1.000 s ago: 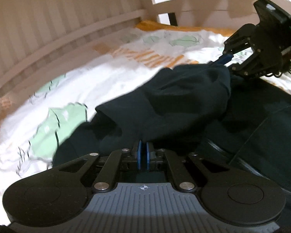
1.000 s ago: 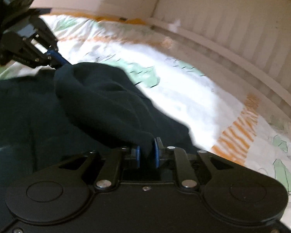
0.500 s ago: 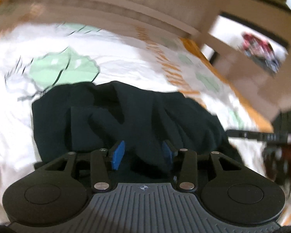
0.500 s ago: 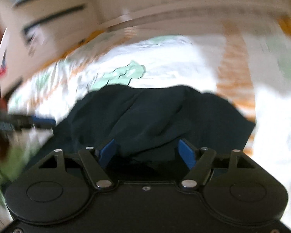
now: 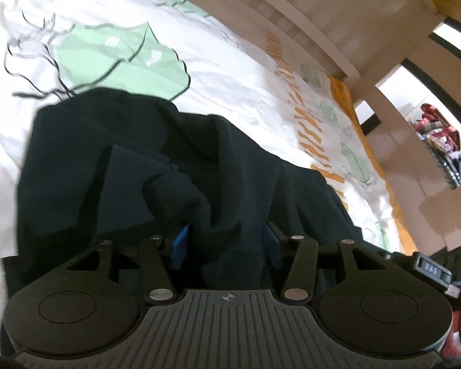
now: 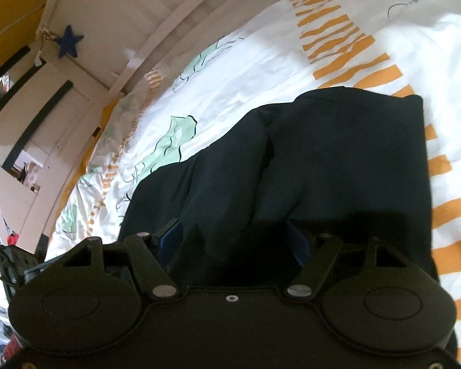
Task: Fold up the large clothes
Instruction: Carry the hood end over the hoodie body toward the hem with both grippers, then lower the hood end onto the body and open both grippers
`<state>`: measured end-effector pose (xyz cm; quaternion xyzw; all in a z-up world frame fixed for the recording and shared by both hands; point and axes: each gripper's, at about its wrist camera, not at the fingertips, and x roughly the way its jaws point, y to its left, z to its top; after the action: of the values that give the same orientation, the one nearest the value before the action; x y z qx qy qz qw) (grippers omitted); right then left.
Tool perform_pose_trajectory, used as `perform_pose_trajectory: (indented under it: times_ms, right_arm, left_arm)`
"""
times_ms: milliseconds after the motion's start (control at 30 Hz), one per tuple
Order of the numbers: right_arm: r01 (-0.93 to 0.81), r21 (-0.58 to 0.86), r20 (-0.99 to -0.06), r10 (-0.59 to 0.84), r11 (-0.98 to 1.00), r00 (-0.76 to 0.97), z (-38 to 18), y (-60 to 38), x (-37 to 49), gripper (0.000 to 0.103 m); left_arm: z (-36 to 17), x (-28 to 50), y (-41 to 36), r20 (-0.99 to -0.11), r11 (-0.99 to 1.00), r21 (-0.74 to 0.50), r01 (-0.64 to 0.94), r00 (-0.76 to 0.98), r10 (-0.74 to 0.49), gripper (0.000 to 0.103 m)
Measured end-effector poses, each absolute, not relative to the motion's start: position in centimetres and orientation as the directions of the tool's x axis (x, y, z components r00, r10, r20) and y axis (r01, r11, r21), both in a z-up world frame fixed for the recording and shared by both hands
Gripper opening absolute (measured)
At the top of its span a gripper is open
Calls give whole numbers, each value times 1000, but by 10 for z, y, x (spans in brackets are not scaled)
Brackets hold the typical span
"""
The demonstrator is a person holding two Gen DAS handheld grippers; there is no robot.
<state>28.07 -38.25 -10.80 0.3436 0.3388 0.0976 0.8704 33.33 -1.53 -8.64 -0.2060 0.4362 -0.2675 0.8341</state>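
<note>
Left wrist: left hand-held gripper [image 5: 226, 244] gapes over dark garment [image 5: 132, 166]; right hand-held gripper [image 6: 230, 240] likewise, gripping nothing.

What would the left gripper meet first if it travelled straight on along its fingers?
The left gripper, jaws open, would most likely meet the bunched dark garment at once: a fold already sits between its fingers. The patterned bedsheet lies beyond. Exact depth is unclear.

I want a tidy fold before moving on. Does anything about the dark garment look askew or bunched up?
Yes. The dark garment is not flat: thick ridges of cloth bunch up between the open left claw, and its far edge on the bedsheet runs slanted and uneven. Under the open right claw it lies smoother.
</note>
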Motion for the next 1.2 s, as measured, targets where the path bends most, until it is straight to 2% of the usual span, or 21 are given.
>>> perform_pose_trajectory:
  times_ms: [67, 100, 167, 267, 333, 433, 500, 633, 700, 767, 833, 900, 933, 1100, 1200]
  right_arm:
    - [62, 656, -529, 399, 752, 749, -106, -380, 282, 59]
    - [64, 641, -542, 392, 765, 743, -105, -377, 281, 45]
    - [64, 585, -573, 356, 809, 738, -99, -372, 283, 28]
    - [-2, 511, -560, 335, 860, 758, -81, -365, 292, 22]
    - [-47, 476, -517, 323, 878, 793, -62, -362, 297, 21]
    - [-90, 428, -449, 297, 899, 843, -43, -360, 302, 21]
    - [-96, 388, -443, 277, 917, 853, -45, -357, 304, 21]
    - [-29, 370, -558, 247, 928, 792, -84, -358, 306, 22]
    - [15, 347, -622, 218, 938, 752, -106, -361, 302, 34]
    - [44, 370, -629, 215, 928, 747, -122, -369, 294, 36]
    - [63, 407, -610, 220, 911, 761, -122, -375, 288, 40]
    - [80, 386, -608, 189, 919, 771, -114, -374, 284, 57]
    - [82, 346, -603, 154, 935, 783, -107, -370, 280, 60]
    - [34, 239, -515, 97, 970, 852, -78, -343, 258, 67]
    - [-18, 202, -474, 114, 979, 873, -69, -319, 251, 70]
  left_arm:
    - [-88, 337, -17, -605, 765, -587, 267, 483, -633, 35]
    - [-87, 337, -18, -602, 771, -576, 272, 496, -625, 18]
    - [-77, 341, -21, -590, 787, -530, 316, 529, -610, 15]
    - [-55, 347, -24, -547, 798, -464, 384, 584, -599, 15]
    - [-39, 353, -22, -503, 795, -445, 411, 620, -602, 15]
    - [-31, 356, -20, -471, 795, -430, 428, 645, -602, 15]
    - [-39, 358, -20, -500, 802, -422, 422, 630, -594, 16]
    - [-80, 360, -15, -655, 837, -428, 341, 522, -547, 18]
    - [-101, 357, -7, -696, 846, -438, 304, 480, -533, 20]
    - [-107, 352, 1, -670, 831, -469, 298, 494, -555, 20]
    - [-102, 349, 2, -672, 840, -455, 296, 504, -542, 26]
    - [-89, 342, 0, -661, 860, -413, 300, 550, -510, 31]
    - [-82, 337, -2, -652, 869, -390, 304, 576, -494, 34]
    - [-50, 305, -23, -599, 890, -271, 367, 660, -454, 46]
    - [-46, 291, -41, -588, 879, -236, 415, 659, -469, 60]
